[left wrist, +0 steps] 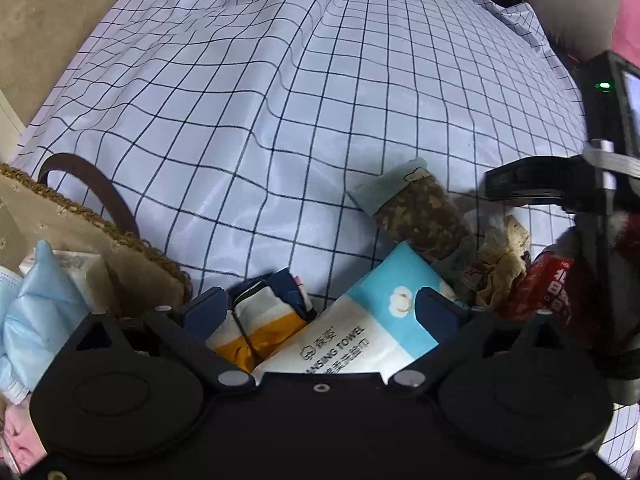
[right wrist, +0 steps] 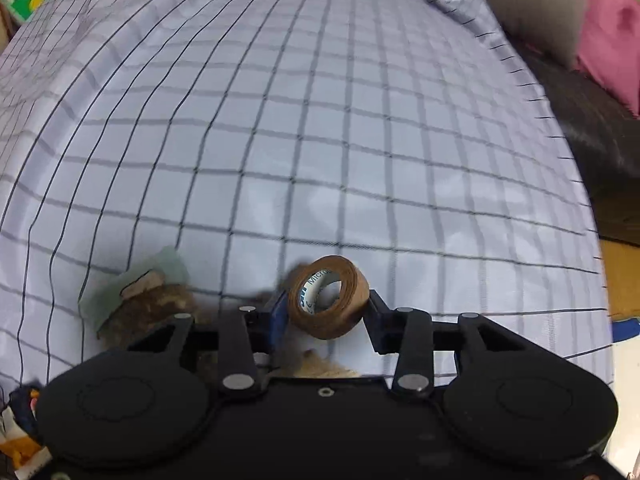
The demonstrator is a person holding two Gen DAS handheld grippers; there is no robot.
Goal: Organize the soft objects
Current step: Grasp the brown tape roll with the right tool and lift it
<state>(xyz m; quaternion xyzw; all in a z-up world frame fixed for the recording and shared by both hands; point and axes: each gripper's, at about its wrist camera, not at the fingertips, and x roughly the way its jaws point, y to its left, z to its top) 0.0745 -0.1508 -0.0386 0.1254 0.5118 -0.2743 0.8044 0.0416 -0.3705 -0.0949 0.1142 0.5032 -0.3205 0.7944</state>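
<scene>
In the right wrist view my right gripper [right wrist: 326,314] is shut on a brown tape roll [right wrist: 320,324]; the blue pads press its two sides and it tilts just above the checked cloth [right wrist: 320,120]. A camouflage fabric bundle [right wrist: 148,308] with a pale green cuff lies to its left. In the left wrist view my left gripper [left wrist: 322,304] stands open over a folded navy, white and orange cloth [left wrist: 260,320] and a blue-and-white cleansing towel pack [left wrist: 360,332]. Neither finger touches them. The same camouflage bundle [left wrist: 420,216] lies beyond the pack.
A woven basket [left wrist: 120,256] with a brown handle [left wrist: 92,184] sits at the left, holding blue face masks [left wrist: 36,304]. A red packet [left wrist: 552,288] and crumpled beige fabric [left wrist: 504,256] lie at the right. A dark sofa [right wrist: 592,140] and a pink cushion [right wrist: 608,32] border the cloth.
</scene>
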